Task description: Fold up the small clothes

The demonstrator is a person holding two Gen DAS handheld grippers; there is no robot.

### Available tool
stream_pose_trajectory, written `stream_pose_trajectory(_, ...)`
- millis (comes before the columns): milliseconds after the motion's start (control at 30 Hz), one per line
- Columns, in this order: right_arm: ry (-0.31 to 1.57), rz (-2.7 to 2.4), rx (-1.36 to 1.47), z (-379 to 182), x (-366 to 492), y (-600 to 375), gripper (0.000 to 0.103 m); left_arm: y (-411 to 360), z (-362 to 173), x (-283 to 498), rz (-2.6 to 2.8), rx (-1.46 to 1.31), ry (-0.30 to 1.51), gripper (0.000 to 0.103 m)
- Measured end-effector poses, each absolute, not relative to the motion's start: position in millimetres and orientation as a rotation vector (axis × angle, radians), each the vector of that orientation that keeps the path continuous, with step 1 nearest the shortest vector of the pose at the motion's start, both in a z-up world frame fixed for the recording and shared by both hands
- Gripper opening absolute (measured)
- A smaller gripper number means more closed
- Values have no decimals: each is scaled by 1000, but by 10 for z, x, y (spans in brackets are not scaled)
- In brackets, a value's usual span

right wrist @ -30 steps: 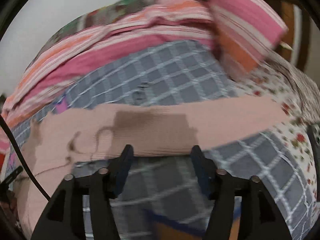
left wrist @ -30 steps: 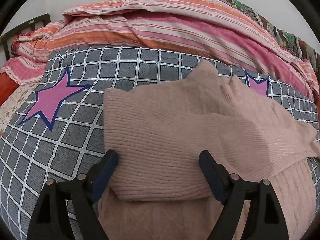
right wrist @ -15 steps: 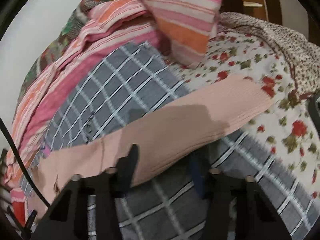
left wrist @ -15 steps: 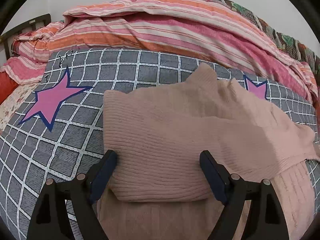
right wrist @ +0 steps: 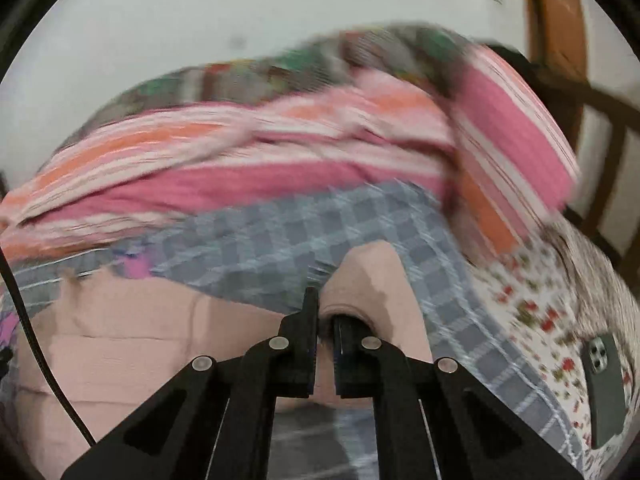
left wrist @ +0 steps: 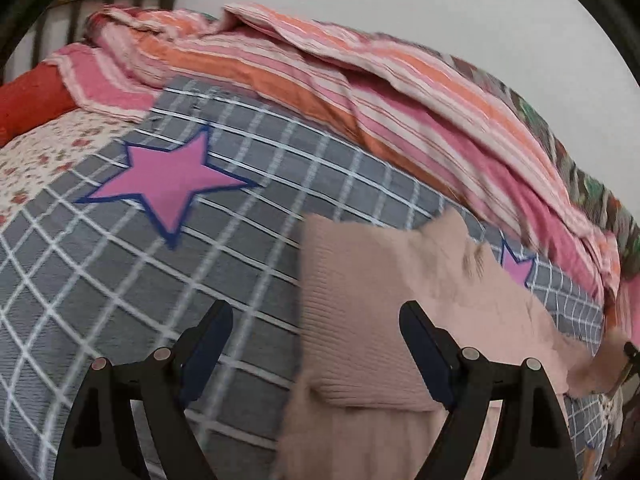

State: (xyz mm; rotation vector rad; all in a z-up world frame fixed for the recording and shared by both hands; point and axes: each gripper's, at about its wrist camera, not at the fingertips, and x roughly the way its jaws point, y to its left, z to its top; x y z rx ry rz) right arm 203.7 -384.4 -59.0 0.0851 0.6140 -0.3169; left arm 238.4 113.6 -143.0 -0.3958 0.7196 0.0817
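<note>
The bed (left wrist: pixel 100 280) fills both views, covered by a grey checked sheet (left wrist: pixel 280 168) with a pink star (left wrist: pixel 168 184) at ten o'clock in the left wrist view. A striped pink and orange quilt (left wrist: pixel 360 92) is heaped along the far side, from eleven to three o'clock. A flowered sheet (right wrist: pixel 532 312) shows at three o'clock in the right wrist view, with a dark phone (right wrist: pixel 606 384) lying on it at four o'clock.

The pink ribbed sweater (left wrist: pixel 360 320) lies partly folded on the checked sheet, spreading from the centre to five o'clock in the left wrist view. In the right wrist view it stretches from eight o'clock to the centre.

The left tongs (left wrist: pixel 316 340) stand wide apart and clamp nothing; the sweater's folded edge lies between the two fingers, below them, nearer the right one. The right tongs (right wrist: pixel 326 320) are pressed together on a fold of the sweater, which bulges up just beyond their tips. A black cable (right wrist: pixel 36 344) runs down the left edge at nine o'clock.
</note>
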Motion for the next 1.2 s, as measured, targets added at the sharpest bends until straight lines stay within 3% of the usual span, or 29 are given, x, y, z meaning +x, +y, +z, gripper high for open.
stream_pose_trajectory(267, 637, -14, -67, -490, 2605, -1960, 6, 1575, -1318, 2194, 235, -320, 642, 84)
stream_pose_trajectory(467, 776, 202, -108, -1027, 2923, -790, 7, 1848, -1324, 2106, 222, -363, 632, 84)
stream_pose_trajectory(600, 910, 312, -107, -1441, 2954, -513, 24, 1835, -1328, 2108, 203, -349, 630, 84)
stream_pose_trajectory(700, 929, 363, -59, -1454, 2851, -658, 32, 1777, -1333, 2122, 173, -343, 632, 84)
stream_pose_trajectory(767, 899, 366, -10, -1328, 2725, -889, 51, 1701, -1328, 2133, 134, -333, 635, 84)
stream_pose_trajectory(833, 842, 337, 16, -1199, 2553, -1156, 60, 1558, -1312, 2151, 69, -304, 637, 84)
stream_pose_trajectory(967, 768, 208, 31, -1079, 2215, -1871, 62, 1209, -1279, 2187, -45, -247, 642, 84)
stream_pose_trajectory(1200, 793, -89, -14, -1298, 2066, -2837, 62, 323, -1236, 2407, -232, -156, 695, 85)
